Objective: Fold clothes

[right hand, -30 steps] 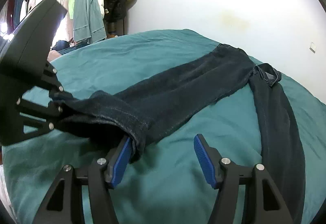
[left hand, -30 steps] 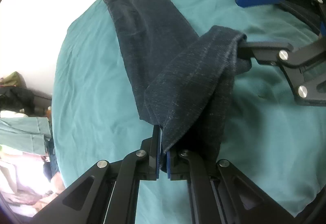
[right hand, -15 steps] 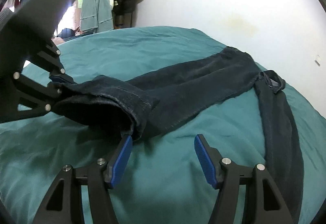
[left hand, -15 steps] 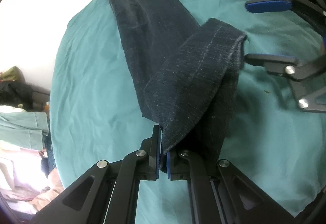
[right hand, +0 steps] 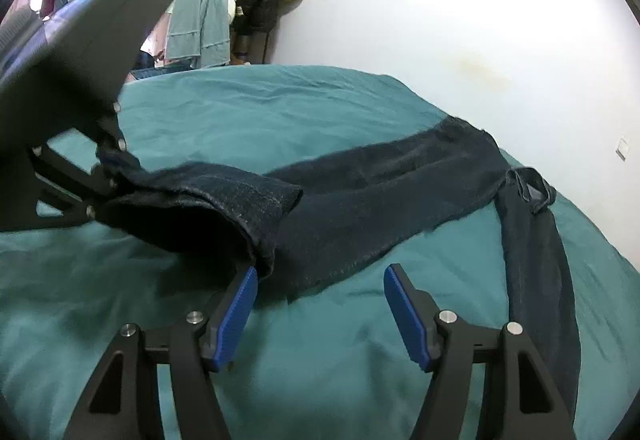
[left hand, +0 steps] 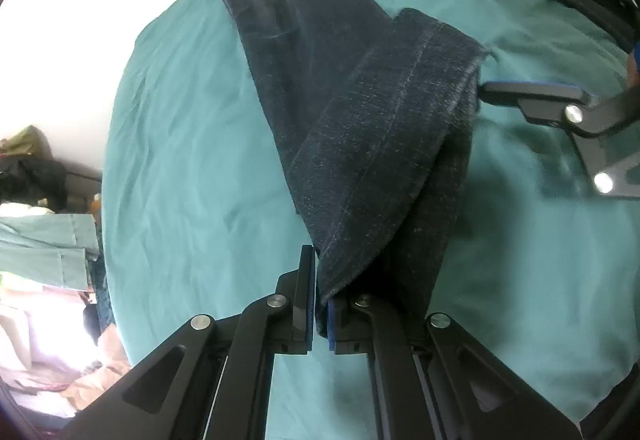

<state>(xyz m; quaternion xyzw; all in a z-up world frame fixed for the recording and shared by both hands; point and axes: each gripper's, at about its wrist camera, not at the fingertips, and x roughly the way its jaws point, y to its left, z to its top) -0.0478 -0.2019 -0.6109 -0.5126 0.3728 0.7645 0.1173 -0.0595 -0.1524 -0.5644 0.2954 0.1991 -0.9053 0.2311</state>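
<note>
Jeans (left hand: pixel 360 128) lie on a teal bed (left hand: pixel 192 160), hem pinched in the left gripper (left hand: pixel 318 304); right gripper (right hand: pixel 318 304) is opening, empty.

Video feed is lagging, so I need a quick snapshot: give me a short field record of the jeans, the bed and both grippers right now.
garment: dark jeans, spread on the bed
surface: teal bedsheet
left gripper: shut on the hem of one jeans leg, cuff lifted off the sheet
right gripper: jaws opening, nothing between them; one pad beside the lifted cuff
other leg: lying flat on the sheet
background: clothes hanging by the white wall
</note>
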